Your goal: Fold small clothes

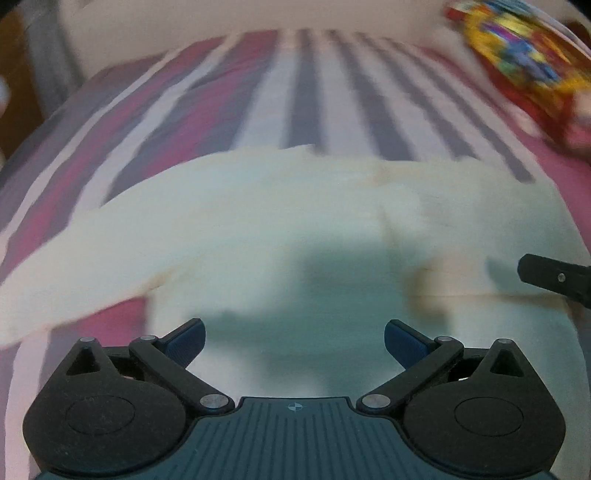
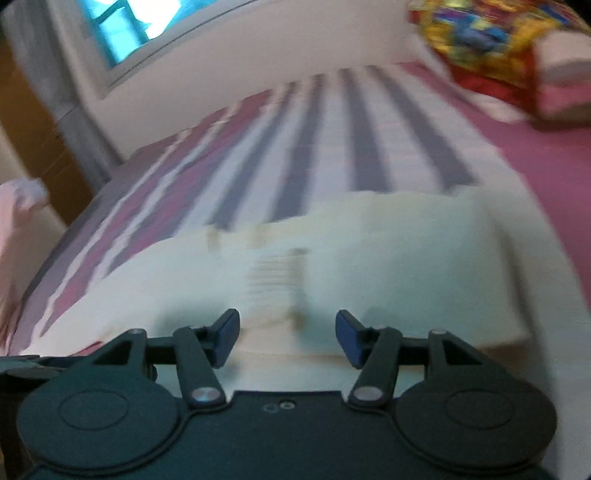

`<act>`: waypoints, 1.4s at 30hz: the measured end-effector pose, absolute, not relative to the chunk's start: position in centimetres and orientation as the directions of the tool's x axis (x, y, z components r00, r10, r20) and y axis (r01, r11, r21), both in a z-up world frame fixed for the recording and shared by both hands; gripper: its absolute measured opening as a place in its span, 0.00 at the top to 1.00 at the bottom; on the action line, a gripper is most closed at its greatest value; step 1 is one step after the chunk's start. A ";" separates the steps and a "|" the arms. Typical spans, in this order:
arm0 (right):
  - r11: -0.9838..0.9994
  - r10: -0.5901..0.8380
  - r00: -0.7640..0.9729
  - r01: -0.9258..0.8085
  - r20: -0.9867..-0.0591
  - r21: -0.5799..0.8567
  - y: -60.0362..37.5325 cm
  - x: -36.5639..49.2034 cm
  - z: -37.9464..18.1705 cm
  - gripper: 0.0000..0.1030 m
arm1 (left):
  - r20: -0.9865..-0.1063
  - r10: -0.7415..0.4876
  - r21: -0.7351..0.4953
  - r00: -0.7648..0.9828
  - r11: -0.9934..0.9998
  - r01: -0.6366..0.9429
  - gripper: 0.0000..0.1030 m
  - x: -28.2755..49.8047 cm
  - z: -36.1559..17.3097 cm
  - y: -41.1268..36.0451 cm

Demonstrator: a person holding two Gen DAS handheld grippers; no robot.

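White garment (image 1: 295, 206) lies spread across a bed sheet (image 1: 303, 92) striped in pink, grey and white, one long sleeve-like part trailing off toward the left in the left wrist view; brownish seam lines or marks cross it, too blurred to read. The left gripper (image 1: 294, 341) hangs over the near part of the cloth with its jaws wide apart and nothing between the blue pads (image 1: 186, 341). At that view's right edge a black finger of the right gripper (image 1: 554, 277) reaches in above the cloth. The right gripper (image 2: 287, 338) stands about half open, pads (image 2: 226, 338) clear of the fabric, with a ribbed fold of the garment (image 2: 369, 258) lying below the gap. Only the right wrist view shows a window (image 2: 125, 26) and a wooden cabinet (image 2: 33, 147) at left; both show a multicoloured pillow (image 2: 480, 40) at far right.
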State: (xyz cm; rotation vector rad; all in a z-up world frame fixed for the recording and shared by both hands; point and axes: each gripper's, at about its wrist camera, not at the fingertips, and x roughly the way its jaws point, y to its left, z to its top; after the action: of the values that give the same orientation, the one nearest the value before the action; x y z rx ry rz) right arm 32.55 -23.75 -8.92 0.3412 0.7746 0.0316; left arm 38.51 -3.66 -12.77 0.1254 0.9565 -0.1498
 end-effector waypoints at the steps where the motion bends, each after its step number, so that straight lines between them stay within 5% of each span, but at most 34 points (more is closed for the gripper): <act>1: 0.944 0.134 0.712 0.121 -0.689 0.308 -24.7 31.9 -9.0 0.45 | -0.816 -0.077 0.048 0.573 0.979 0.200 0.00 38.6 -12.8 -4.8; 4: 0.936 0.100 0.712 0.171 -0.695 0.309 -27.1 29.7 -9.1 0.45 | -0.798 -0.050 0.099 0.601 0.972 0.212 0.06 39.3 -13.2 -8.0; 5: 0.932 0.090 0.717 0.185 -0.691 0.312 -27.9 29.0 -9.0 0.45 | -0.792 -0.042 0.112 0.609 0.971 0.212 0.20 39.7 -13.4 -8.7; 6: 0.927 0.092 0.720 0.190 -0.688 0.324 -28.4 28.7 -8.8 0.45 | -0.804 -0.041 0.114 0.593 0.969 0.221 0.51 40.5 -13.7 -9.2; 7: 0.923 0.095 0.723 0.193 -0.684 0.332 -28.7 28.5 -8.8 0.45 | -0.824 -0.056 0.088 0.563 0.970 0.225 0.58 41.1 -14.0 -9.3; 17: 0.902 0.093 0.743 0.219 -0.662 0.372 -31.1 27.4 -9.3 0.43 | -0.784 -0.103 0.052 0.612 0.972 0.229 0.57 41.3 -14.1 -10.6; 24: 0.888 0.124 0.731 0.221 -0.671 0.404 -31.3 27.3 -10.0 0.43 | -0.761 -0.200 -0.058 0.616 0.968 0.244 0.09 41.0 -13.9 -10.3; 28: 0.885 0.123 0.725 0.228 -0.678 0.405 -31.3 27.2 -10.6 0.42 | -0.760 -0.132 0.034 0.637 0.970 0.242 0.07 41.0 -15.0 -11.2; 32: 0.881 0.123 0.729 0.233 -0.674 0.413 -31.3 27.1 -10.7 0.42 | -0.757 -0.141 -0.037 0.638 0.984 0.174 0.29 42.3 -15.3 -10.2; 37: 0.899 0.089 0.724 0.237 -0.685 0.368 -31.1 27.6 -10.9 0.42 | -0.747 -0.159 -0.109 0.646 0.987 0.117 0.91 43.1 -14.9 -8.2; 42: 0.904 0.037 0.732 0.265 -0.680 0.335 -31.4 28.4 -10.6 0.42 | -0.712 -0.165 -0.214 0.683 0.977 0.013 0.92 42.9 -13.9 -3.5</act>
State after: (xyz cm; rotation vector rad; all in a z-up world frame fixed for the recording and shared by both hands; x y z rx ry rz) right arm 28.41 -31.36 -10.61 0.4327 0.7439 -0.1299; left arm 42.92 -3.53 -13.90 -0.1986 0.8144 -0.1002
